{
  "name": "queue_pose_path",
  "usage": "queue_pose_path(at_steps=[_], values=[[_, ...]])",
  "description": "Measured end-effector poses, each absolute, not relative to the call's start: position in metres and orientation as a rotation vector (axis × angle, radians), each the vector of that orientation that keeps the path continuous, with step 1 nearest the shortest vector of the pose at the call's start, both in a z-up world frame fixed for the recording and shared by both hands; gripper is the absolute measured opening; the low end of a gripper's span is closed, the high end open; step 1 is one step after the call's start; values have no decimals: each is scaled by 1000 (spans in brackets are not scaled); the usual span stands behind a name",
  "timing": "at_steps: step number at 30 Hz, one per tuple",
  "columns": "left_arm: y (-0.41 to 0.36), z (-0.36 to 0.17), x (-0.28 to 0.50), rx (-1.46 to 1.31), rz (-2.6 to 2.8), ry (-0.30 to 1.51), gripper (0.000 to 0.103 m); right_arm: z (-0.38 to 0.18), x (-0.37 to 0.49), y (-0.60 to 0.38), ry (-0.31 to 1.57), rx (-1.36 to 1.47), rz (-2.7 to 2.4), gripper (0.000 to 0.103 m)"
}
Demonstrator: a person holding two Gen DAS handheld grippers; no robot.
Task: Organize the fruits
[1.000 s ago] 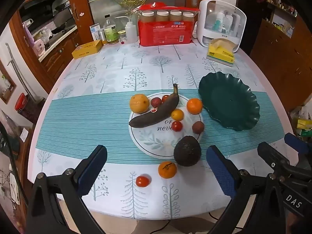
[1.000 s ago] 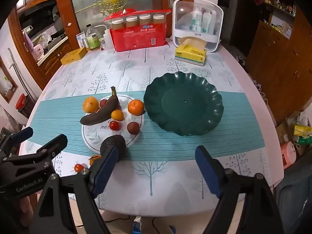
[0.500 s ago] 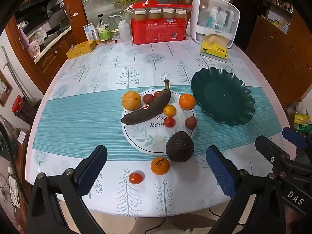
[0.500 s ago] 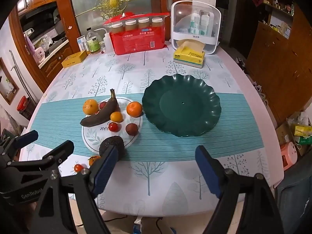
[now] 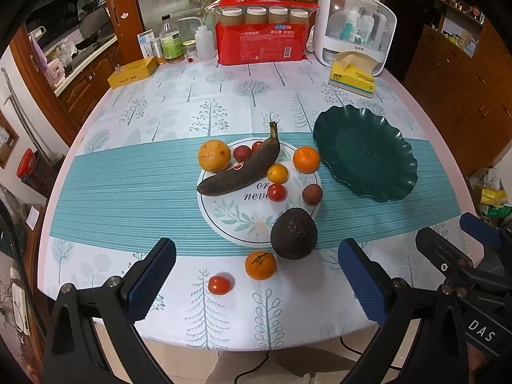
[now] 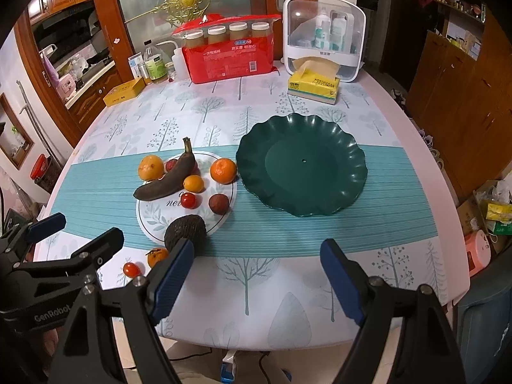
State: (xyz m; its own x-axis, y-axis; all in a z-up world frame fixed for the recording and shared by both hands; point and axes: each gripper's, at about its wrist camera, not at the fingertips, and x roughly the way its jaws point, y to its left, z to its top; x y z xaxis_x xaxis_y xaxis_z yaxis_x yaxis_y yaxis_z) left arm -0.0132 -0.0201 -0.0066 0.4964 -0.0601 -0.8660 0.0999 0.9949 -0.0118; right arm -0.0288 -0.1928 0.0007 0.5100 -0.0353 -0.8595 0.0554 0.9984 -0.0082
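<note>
A white printed plate [image 5: 236, 217] holds a dark banana [image 5: 243, 172], a yellow-orange fruit [image 5: 213, 156], a tangerine [image 5: 306, 159], a small yellow fruit [image 5: 277, 173], a cherry tomato [image 5: 276, 192] and a brown-red fruit [image 5: 312, 194]. An avocado [image 5: 293, 233] lies on the plate's near rim. On the cloth in front lie a small tangerine [image 5: 260, 264] and a tomato [image 5: 219, 284]. The empty green plate [image 6: 300, 163] sits to the right. My left gripper [image 5: 256, 275] and right gripper [image 6: 256, 275] hang open above the table's near edge, holding nothing.
At the back stand a red pack of jars [image 5: 260, 40], a white storage case [image 5: 355, 30], a tissue box [image 5: 352, 76], bottles [image 5: 171, 44] and a yellow box [image 5: 132, 72]. Wooden cabinets [image 6: 460, 70] line the right side. The table edge [image 6: 448, 166] curves close on the right.
Both grippers have drawn back and tilted slightly, so the table looks farther off and more of its near edge shows. The fruits and plates have not moved.
</note>
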Motion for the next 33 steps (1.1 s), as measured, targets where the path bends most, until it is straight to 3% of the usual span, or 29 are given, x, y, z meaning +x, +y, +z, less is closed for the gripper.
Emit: queue_pose_path(at_steps=[33], values=[[-19, -4, -13, 52, -72, 1037, 101, 2, -28, -191, 1023, 19, -34, 82]])
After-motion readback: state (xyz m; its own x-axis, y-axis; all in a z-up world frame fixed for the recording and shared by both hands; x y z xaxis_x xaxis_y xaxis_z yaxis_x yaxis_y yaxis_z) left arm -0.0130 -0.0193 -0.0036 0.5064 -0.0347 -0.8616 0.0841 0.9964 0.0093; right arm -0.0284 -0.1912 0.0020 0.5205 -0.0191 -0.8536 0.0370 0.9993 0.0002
